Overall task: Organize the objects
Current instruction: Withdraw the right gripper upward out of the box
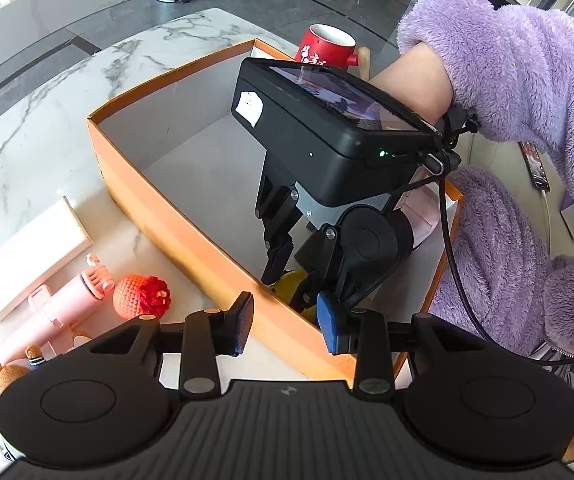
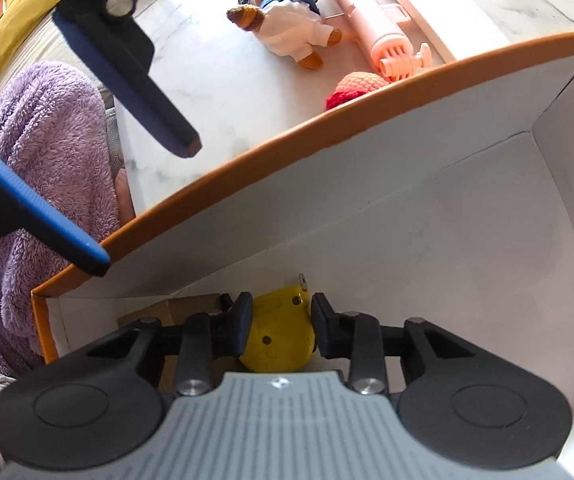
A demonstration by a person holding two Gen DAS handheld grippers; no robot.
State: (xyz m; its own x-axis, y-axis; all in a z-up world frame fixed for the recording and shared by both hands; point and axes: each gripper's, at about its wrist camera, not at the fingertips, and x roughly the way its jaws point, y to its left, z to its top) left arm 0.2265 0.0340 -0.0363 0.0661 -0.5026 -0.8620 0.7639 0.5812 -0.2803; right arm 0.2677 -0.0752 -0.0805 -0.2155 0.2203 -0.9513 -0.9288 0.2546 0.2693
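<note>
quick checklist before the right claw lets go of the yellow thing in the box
1. Right claw inside the box: ok, it sits below the orange rim.
2. Grip on the yellow toy: ok, both fingers press its sides.
3. Toy resting on the box floor: cannot tell, its underside is hidden.
4. Floor around the toy free: ok, bare white floor shows ahead of it.
5. Left claw out of the way: ok, open and empty, hovering over the near rim.
6. Items left outside: not ok, the bear, pink toy and knitted ball lie on the table.
</note>
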